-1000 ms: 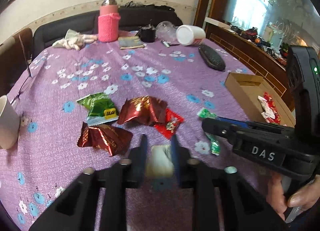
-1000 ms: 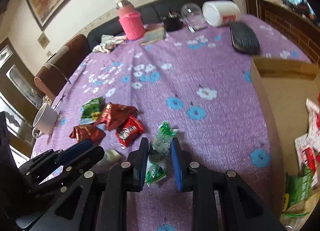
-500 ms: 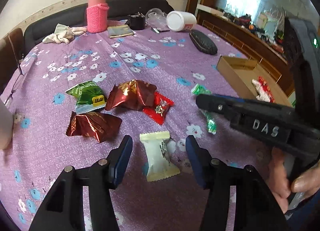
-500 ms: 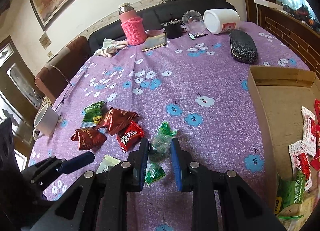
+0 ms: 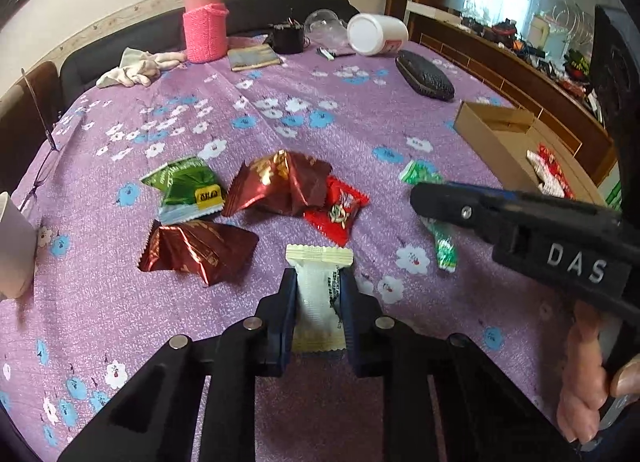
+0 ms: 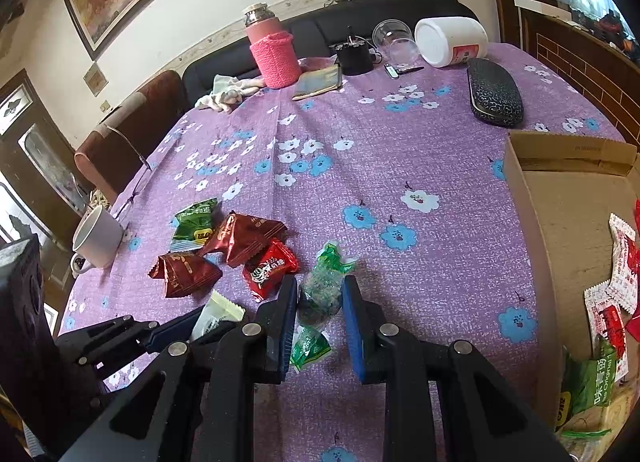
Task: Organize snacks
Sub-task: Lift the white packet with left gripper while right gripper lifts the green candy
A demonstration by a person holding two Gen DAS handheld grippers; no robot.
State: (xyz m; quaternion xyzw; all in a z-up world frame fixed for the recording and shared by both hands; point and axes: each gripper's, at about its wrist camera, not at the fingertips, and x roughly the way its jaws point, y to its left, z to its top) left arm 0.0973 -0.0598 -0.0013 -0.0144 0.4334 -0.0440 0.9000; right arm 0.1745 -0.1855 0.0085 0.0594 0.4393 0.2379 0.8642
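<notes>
My left gripper (image 5: 318,282) is shut on a cream-white snack packet (image 5: 319,294), which also shows in the right wrist view (image 6: 216,312). My right gripper (image 6: 319,294) is shut on a green twisted candy wrapper (image 6: 320,290), whose ends show in the left wrist view (image 5: 442,246). On the purple flowered cloth lie a green packet (image 5: 188,190), two dark red foil packets (image 5: 200,250) (image 5: 280,182) and a bright red packet (image 5: 338,210). A cardboard box (image 6: 524,198) at the right holds several red-white and green packets.
A white mug (image 6: 96,236) stands at the left edge. At the far side are a pink-sleeved flask (image 6: 272,54), a cloth (image 6: 228,92), a notebook (image 6: 318,82), a tipped white tub (image 6: 452,40) and a black glasses case (image 6: 494,96).
My left gripper opened around the cream packet half a second ago and has now shut on it again. My right gripper stays shut on the green candy.
</notes>
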